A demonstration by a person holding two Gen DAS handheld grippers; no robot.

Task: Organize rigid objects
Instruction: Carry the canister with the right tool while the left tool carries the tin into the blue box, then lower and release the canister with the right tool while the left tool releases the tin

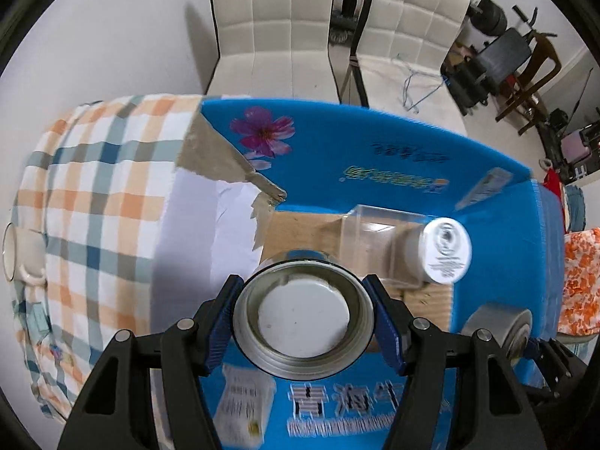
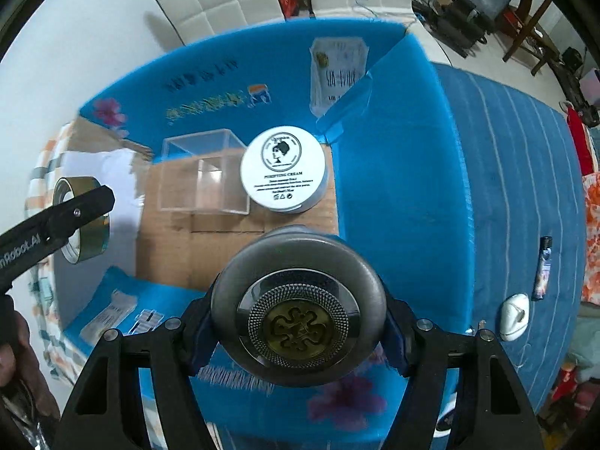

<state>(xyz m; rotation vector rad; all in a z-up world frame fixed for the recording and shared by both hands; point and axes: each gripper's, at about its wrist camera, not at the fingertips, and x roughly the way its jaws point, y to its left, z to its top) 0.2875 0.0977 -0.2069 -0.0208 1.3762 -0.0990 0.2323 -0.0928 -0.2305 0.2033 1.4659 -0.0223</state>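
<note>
My left gripper [image 1: 303, 322] is shut on a round silver tin [image 1: 303, 313], held over the near edge of the blue cardboard box [image 1: 498, 232]. That tin shows as a gold-banded ring [image 2: 80, 221] in the right wrist view, with the left gripper's finger [image 2: 56, 221] across it. My right gripper [image 2: 298, 318] is shut on a grey round case with a gold emblem [image 2: 298, 309], above the box's near wall. Inside the box lie a clear acrylic cube [image 2: 204, 172] and a white cream jar [image 2: 284, 168].
A checked cloth [image 1: 90, 195] covers the table left of the box, with a white mug [image 1: 18, 258] on it. A blue striped cloth [image 2: 517, 172] to the right carries a lighter [image 2: 543, 268] and a small white object [image 2: 514, 317]. Two white chairs [image 1: 273, 26] stand behind.
</note>
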